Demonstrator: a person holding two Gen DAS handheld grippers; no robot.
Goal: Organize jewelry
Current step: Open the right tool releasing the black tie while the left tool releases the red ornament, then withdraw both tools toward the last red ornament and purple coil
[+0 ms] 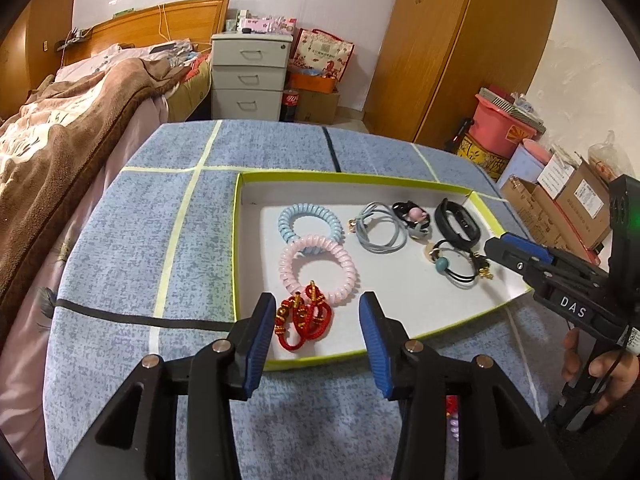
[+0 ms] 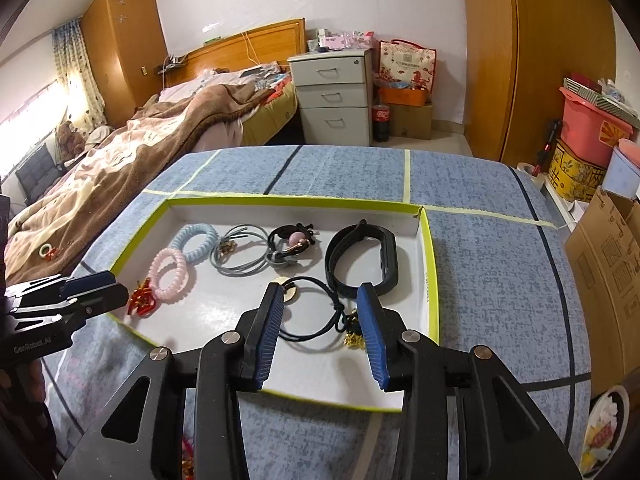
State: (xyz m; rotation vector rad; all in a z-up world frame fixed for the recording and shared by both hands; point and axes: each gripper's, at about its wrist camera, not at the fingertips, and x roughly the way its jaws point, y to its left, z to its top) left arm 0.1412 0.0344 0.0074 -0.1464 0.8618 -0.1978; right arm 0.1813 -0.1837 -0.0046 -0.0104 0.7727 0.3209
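A shallow white tray with a yellow-green rim (image 1: pixel 240 240) (image 2: pixel 430 280) lies on the blue cloth. In it lie red knotted cord bracelets (image 1: pixel 302 316) (image 2: pixel 141 300), a pink coil band (image 1: pixel 318 270) (image 2: pixel 170 270), a blue coil band (image 1: pixel 308 222) (image 2: pixel 195 242), grey hair ties (image 1: pixel 378 228) (image 2: pixel 240 254), a black band with a pink bead (image 1: pixel 412 214) (image 2: pixel 290 240), a black wristband (image 1: pixel 458 222) (image 2: pixel 362 258) and a black cord with gold charms (image 1: pixel 460 264) (image 2: pixel 316 312). My left gripper (image 1: pixel 318 330) is open above the red bracelets. My right gripper (image 2: pixel 320 334) is open above the black cord.
The table is covered by a blue cloth with taped lines (image 1: pixel 180 220). A bed with a brown blanket (image 1: pixel 60 136) lies left. A grey drawer unit (image 1: pixel 250 76) and wardrobe (image 1: pixel 460 48) stand behind. Boxes (image 1: pixel 568 200) stand right. Small red items lie near the front edge (image 2: pixel 188 456).
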